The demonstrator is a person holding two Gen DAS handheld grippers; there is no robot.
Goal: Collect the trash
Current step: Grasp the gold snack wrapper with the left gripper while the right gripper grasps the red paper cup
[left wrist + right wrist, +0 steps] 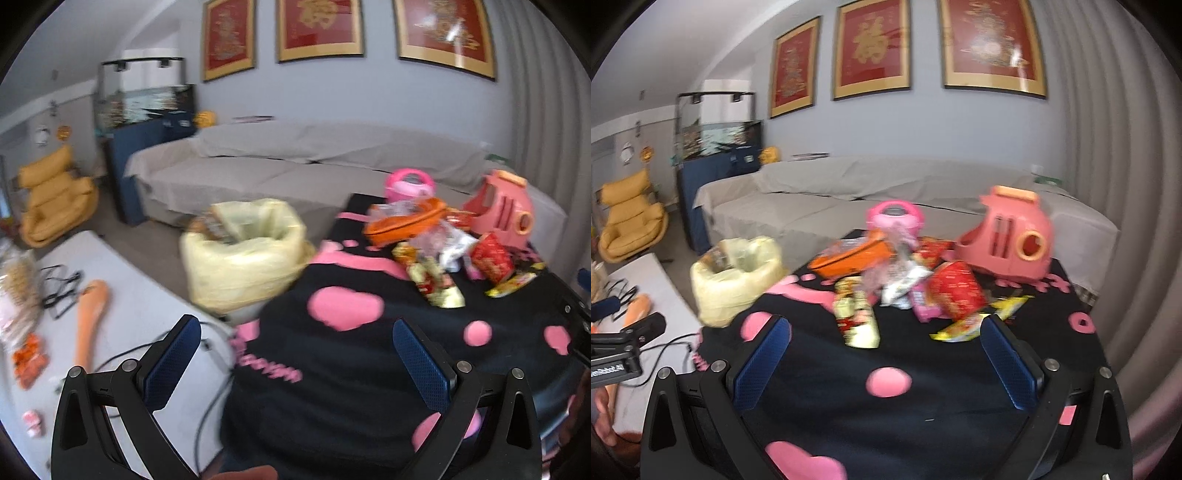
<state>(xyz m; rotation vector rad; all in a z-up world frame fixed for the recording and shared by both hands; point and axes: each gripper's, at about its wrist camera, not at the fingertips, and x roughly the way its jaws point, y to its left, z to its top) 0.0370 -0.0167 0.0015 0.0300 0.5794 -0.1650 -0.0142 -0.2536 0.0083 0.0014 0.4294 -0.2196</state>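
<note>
Left gripper (297, 363) spread wide, nothing held. Right gripper (886, 363) likewise spread, empty, above black-pink cloth (923, 369). Crumpled wrappers (923, 291) heaped on cloth beyond right gripper; yellow trash bag (735, 280) seen left of cloth.

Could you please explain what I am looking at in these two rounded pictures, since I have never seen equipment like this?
There is no robot here: a person carries a hand-held claw in each hand, and each claw has a wide-angle camera looking forward along its two blue-padded fingers. One picture comes from the left claw, the other from the right claw. Both claws are open and hold nothing. Ahead lies a black cloth with pink blobs covering a table. On it sits a blurred heap of crinkly snack wrappers, an orange pouch and two pink plastic toys behind them. To the left stands a pale yellow plastic bag with its mouth open, probably meant for the trash. A grey covered sofa runs along the wall behind.
</note>
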